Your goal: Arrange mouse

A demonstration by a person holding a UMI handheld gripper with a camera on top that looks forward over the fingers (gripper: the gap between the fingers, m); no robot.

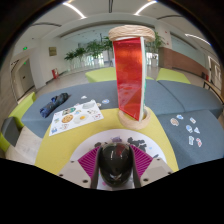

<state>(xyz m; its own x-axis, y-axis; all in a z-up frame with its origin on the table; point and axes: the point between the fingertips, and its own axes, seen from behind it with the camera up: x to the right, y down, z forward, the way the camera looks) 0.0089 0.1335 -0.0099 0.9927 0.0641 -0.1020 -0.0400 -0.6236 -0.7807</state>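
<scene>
Your gripper (115, 160) has the black mouse (115, 163) right at the camera, sitting between the two magenta pads (89, 159), which lie close against its left and right sides. You have the fingers narrowed about the mouse; both pads appear to touch it, though the contact lines themselves are hard to make out. Under the mouse you can see a round white plate (155, 172), and the mouse sits over its middle.

Just beyond your fingers stands a tall upright cylinder (130, 72), red with a pale band around its top and a pale ring at its base, on the yellow middle part of the desk (60, 148). Toward the desk's left side lies a printed sheet (76, 116) with small pictures on it, and past that a dark object (54, 102) rests on a grey section. Toward the right edge you see a few small pale cards (187, 126) scattered on grey. Far behind, green plants (88, 50) stand under ceiling lights.
</scene>
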